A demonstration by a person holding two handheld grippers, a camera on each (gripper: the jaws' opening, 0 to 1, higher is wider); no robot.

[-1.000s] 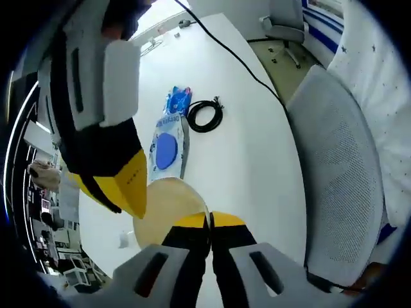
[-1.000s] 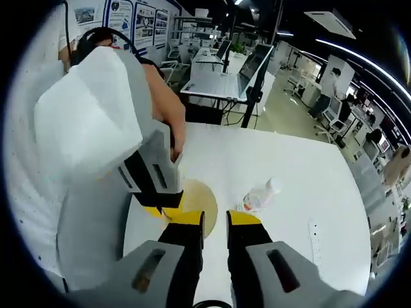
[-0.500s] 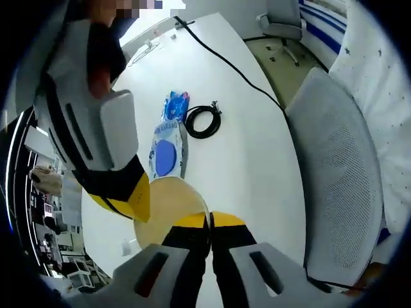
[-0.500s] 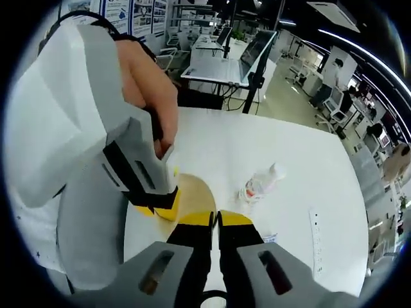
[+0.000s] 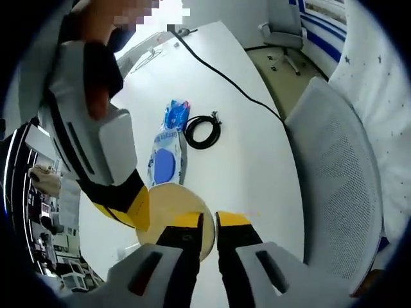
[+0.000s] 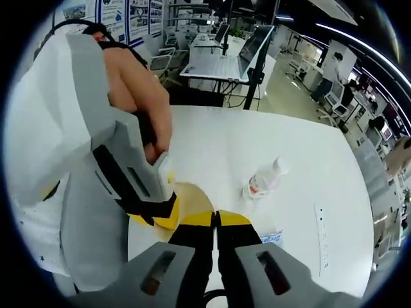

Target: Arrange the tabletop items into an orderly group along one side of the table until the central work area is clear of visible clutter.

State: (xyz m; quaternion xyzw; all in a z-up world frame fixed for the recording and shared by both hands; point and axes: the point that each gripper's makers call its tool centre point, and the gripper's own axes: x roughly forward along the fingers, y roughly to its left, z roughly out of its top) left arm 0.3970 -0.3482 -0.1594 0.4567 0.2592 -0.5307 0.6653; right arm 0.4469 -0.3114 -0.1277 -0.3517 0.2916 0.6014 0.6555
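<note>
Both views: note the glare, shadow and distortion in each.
Left gripper view: the white table is washed out towards its far end, the fisheye bows the mesh chair. Right gripper view: even light, dim hall behind, bottle sharp, table edge curved.

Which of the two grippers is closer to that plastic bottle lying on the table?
Right. The right gripper points toward the bottle just ahead; the left gripper sits farther off, over the round wooden board.

Your left gripper [image 5: 209, 224] sits just before the disc [image 5: 170, 205] on the counter [image 5: 257, 154]. Beyond the disc lies the packet [image 5: 167, 151], with the coiled cable [image 5: 204, 131] beside it. From your right gripper [image 6: 215, 221], the bottle [image 6: 263, 179] lies beyond the disc, on its side.
</note>
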